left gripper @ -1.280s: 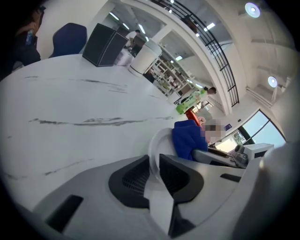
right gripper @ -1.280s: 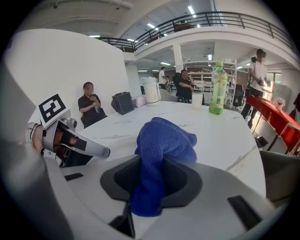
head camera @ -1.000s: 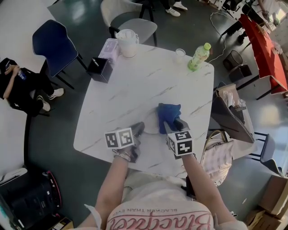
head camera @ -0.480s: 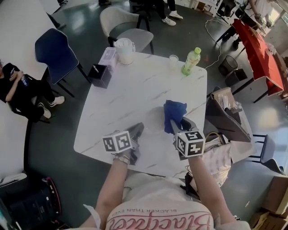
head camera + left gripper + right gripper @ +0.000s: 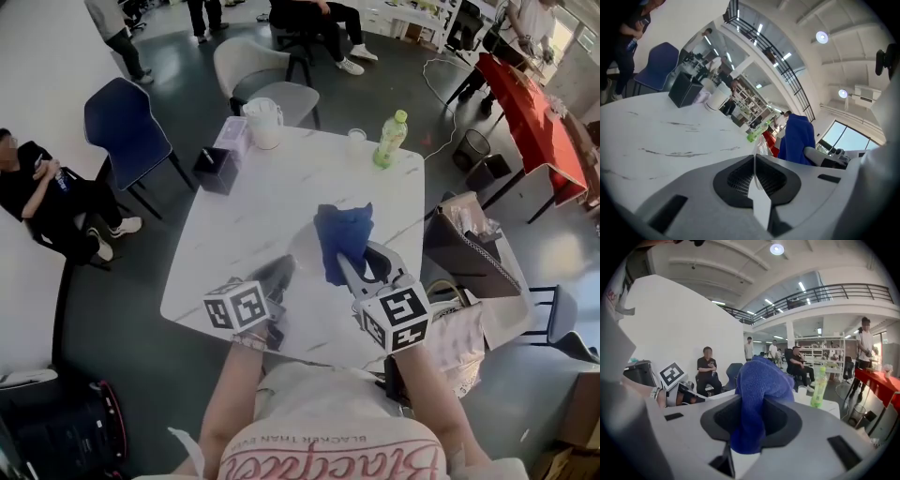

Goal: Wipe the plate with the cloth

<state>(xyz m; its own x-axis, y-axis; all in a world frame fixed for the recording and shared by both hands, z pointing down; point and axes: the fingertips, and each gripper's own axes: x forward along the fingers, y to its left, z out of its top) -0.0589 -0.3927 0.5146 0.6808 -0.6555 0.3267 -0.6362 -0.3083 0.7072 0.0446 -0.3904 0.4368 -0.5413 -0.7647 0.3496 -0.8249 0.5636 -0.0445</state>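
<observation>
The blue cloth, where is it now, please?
Head view, centre: the blue cloth is clamped in the right tongs above the table, just right of the clear plate.

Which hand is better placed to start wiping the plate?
Right. Its claw is shut on the cloth, which hangs close to the plate. The left claw is shut on the plate's rim, so it can only steady it.
</observation>
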